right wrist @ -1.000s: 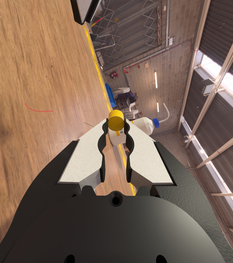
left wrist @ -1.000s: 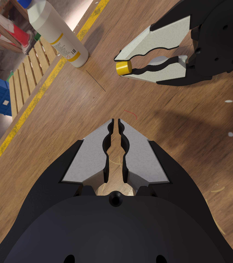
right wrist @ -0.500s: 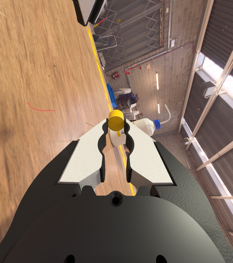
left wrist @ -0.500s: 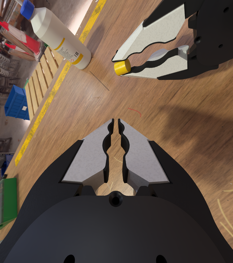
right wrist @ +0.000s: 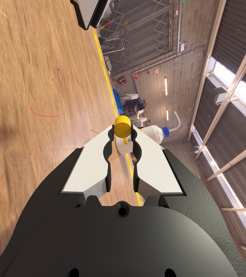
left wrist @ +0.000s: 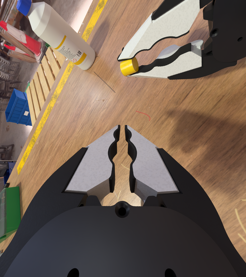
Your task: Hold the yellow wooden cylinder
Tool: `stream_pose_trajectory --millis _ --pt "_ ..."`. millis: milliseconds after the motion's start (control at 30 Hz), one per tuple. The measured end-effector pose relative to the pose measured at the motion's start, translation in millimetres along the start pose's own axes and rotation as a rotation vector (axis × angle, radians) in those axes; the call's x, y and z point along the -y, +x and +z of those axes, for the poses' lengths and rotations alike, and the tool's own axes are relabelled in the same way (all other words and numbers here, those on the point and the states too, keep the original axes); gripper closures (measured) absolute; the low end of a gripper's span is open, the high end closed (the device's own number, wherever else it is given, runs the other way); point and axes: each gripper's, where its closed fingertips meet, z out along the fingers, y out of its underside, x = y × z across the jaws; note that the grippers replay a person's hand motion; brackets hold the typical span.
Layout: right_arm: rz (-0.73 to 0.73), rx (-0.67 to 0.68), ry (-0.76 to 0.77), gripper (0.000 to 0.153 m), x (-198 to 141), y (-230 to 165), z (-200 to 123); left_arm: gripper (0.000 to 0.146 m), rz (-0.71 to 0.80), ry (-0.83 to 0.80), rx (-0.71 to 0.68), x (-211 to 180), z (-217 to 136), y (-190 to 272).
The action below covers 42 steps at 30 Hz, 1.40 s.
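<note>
The yellow wooden cylinder (right wrist: 122, 127) is short and sits pinched between the tips of my right gripper (right wrist: 122, 129), held above the wooden table. In the left wrist view the cylinder (left wrist: 128, 67) shows at the top, clamped by the right gripper (left wrist: 127, 67) with one end sticking out to the left. My left gripper (left wrist: 122, 127) is shut and empty, its tips almost touching, hovering over the table below and apart from the cylinder. The left gripper's tips (right wrist: 89, 18) show at the top of the right wrist view.
A white bottle (left wrist: 62, 37) with a blue cap stands near the table's yellow-taped edge (left wrist: 50, 102), close to the cylinder; it also shows behind the right fingers (right wrist: 150, 134). A green box (left wrist: 6, 212) sits at the table's left. A blue crate (left wrist: 18, 107) lies beyond the edge.
The left gripper has drawn back and tilted, so more of the bottle, blue crate and green box show. The right gripper still holds the cylinder, nearly unmoved.
</note>
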Motion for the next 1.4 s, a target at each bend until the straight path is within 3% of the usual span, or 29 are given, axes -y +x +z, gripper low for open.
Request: stream_pose_trajectory --millis 167,333,600,733,1000,1300,1400 --pt "0.007 -0.006 -0.006 0.131 -0.8 0.7 0.5 0.141 -0.048 0.021 -0.007 1.8 1.6 -0.5" --pt "-0.006 -0.003 -0.015 0.131 -1.2 -2.0 1.9 0.141 -0.247 0.094 -0.138 6.4 1.9 -0.6" --pt "-0.015 0.0 0.018 0.131 1.8 -3.6 0.7 0.14 -0.212 0.096 -0.17 0.4 7.1 -0.3" --pt "-0.056 0.005 0.089 0.132 19.3 -8.9 -3.4 0.14 -0.238 0.068 -0.195 -5.9 15.3 1.5" --pt "-0.057 0.023 0.061 0.132 22.7 -14.5 -1.8 0.141 -0.275 0.05 -0.14 -8.5 21.8 -1.0" --pt "-0.057 0.034 0.041 0.132 18.2 -16.0 -0.6 0.141 -0.373 0.093 -0.223 -7.3 28.6 -0.3" --pt "-0.054 0.041 -0.01 0.131 14.5 -18.8 3.0 0.141 -0.375 0.077 -0.183 -8.6 30.2 0.9"
